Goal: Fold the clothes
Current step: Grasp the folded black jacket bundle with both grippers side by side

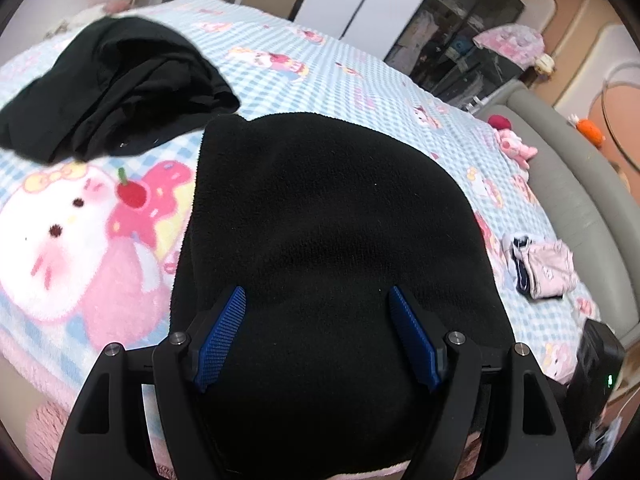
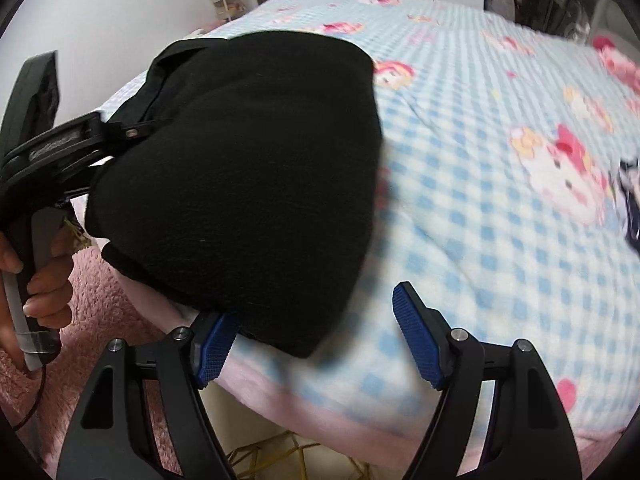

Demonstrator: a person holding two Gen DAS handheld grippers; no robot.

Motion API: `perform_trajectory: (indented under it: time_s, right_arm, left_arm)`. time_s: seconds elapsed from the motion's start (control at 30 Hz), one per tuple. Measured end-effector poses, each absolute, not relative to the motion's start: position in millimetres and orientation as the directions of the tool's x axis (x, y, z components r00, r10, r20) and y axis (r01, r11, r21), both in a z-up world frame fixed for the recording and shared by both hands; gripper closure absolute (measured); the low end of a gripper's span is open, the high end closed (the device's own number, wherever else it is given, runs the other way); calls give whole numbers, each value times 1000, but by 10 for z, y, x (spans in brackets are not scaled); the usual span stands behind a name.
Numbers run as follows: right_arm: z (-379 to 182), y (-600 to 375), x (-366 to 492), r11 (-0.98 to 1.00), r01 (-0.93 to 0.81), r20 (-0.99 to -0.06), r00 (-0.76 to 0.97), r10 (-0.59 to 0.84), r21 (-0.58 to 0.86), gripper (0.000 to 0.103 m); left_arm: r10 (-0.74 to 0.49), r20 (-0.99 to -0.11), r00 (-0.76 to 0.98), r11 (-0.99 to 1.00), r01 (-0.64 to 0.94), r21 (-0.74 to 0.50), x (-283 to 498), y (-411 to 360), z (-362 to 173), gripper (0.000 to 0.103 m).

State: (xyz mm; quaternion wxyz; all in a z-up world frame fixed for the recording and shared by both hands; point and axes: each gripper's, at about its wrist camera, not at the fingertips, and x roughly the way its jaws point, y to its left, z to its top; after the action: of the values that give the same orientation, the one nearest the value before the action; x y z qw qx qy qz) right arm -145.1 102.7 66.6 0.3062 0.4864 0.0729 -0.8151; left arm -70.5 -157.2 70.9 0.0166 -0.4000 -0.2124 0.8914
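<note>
A bed (image 1: 360, 64) fills both views, covered by a blue-and-white checked blanket (image 2: 480, 200) printed with pink cartoon cats and edged in pink along the near side. A grey padded bed frame (image 1: 560, 184) curves around it at about 3 o'clock in the left wrist view.

The black fleece garment (image 1: 320, 220), already folded into a thick rounded pad, lies on the blanket near the bed's front edge, at the centre of the left wrist view and from centre toward 10 o'clock in the right wrist view. A second black garment (image 1: 116, 84) lies crumpled at 10 o'clock in the left wrist view, apart from the fleece. A small pile of pale pink and navy clothes (image 1: 540, 268) sits at 3 o'clock near the frame, and a pink plush toy (image 1: 516, 148) lies at 2 o'clock.

The left tongs (image 1: 316, 336) stand spread wide over the near part of the fleece, blue pads on either side, not pinching it. The right tongs (image 2: 316, 332) are likewise spread at the fleece's near right corner; their left pad seems tucked under the fabric edge, though blur makes contact hard to judge. At 9 o'clock in the right wrist view a hand (image 2: 44, 280) grips the handle of the left tool.
</note>
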Motion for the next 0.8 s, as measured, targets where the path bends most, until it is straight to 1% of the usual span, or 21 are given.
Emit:
perform_trajectory:
  time_s: [0.1,0.17,0.2,0.23,0.27,0.33,0.37,0.43,0.47,0.53,0.7,0.8]
  right_arm:
    - [582,1188,-1502,-811,540,-847,-304,-437,225,27]
    - [594,1244,-1495,-814,529,-848,-293,-441,240,27]
    - [636,1267,-1480,-813,525,-851,-280,-445,252,29]
    - [715,1289,-1466,-819,507,-854,-266,-447,271,37]
    - [859,1273,-1420,-816,514,-843,-287,-454,264,41]
    - [1168,1225,-1315,-809,537,-814,-341,-470,241,41]
    - [1304,1172,-1264,-802,561,-796,-382,-471,206,39]
    - [1513,1090,-1252,-801,569,-745,-450,-492,186,35]
    - [1522,1051,-1307,-805,561,-739,-456,-495,193,31]
    - [1504,974,-1440,-813,543,-736,-458,-499,213,31]
    - [1304,790,-1578,-822,539,-778,-431,-457,184,31]
    - [1247,738,-1562,-829,540,-792,-440,-423,142,24]
  left_arm:
    - [163,-706,-689,-932,128,-340,-665,-1411,768,26]
    - [138,-708,-693,-932,151,-329,-638,-1367,790,26]
    - [125,-710,-693,-930,168,-327,-628,-1361,798,26]
    - [108,-712,-693,-928,187,-322,-623,-1361,808,27]
    - [97,-715,-693,-926,200,-320,-619,-1358,815,27]
    - [102,-713,-693,-923,202,-328,-622,-1360,808,27]
    - [101,-712,-695,-923,202,-328,-622,-1359,805,27]
    - [95,-711,-697,-926,200,-320,-602,-1347,806,27]
    - [95,-711,-697,-926,199,-319,-591,-1346,808,27]
    - [101,-710,-697,-925,197,-325,-574,-1353,805,27]
    - [123,-703,-701,-919,187,-347,-547,-1408,766,27]
    - [153,-686,-711,-911,167,-377,-534,-1484,769,27]
